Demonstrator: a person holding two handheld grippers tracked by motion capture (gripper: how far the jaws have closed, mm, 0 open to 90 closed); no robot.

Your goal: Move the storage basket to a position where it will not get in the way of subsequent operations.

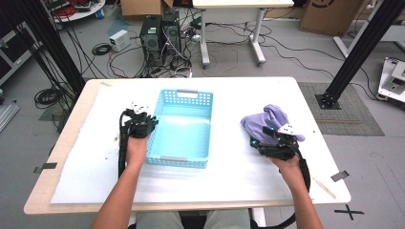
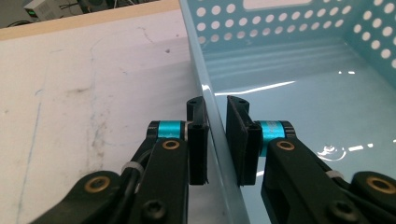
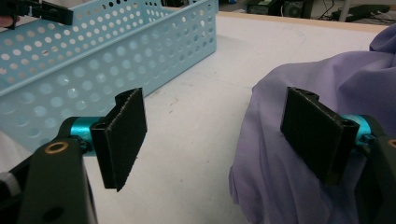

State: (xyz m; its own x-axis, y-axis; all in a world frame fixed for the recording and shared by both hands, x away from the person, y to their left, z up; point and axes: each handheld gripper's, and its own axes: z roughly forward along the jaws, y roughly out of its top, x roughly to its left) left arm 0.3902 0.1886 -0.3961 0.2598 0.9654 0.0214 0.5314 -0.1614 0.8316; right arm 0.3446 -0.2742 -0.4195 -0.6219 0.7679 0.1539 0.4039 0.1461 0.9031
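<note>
From above we see our left claw (image 1: 142,125) at the left wall of the blue basket (image 1: 184,162); its own view shows the pads pinching that wall (image 2: 215,126). Right of the basket, our right claw (image 3: 219,140) stands spread beside the purple cloth (image 3: 303,79) on the surface (image 3: 196,140).

The light-blue perforated plastic basket (image 2: 299,88) looks smooth and glossy, the crumpled lilac cloth (image 3: 327,84) soft and matt, the white tabletop (image 2: 93,93) matt and scuffed.

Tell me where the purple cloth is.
In the high view, the purple cloth lies bunched on the table's right side, right of the blue basket, beside the right tongs.
</note>
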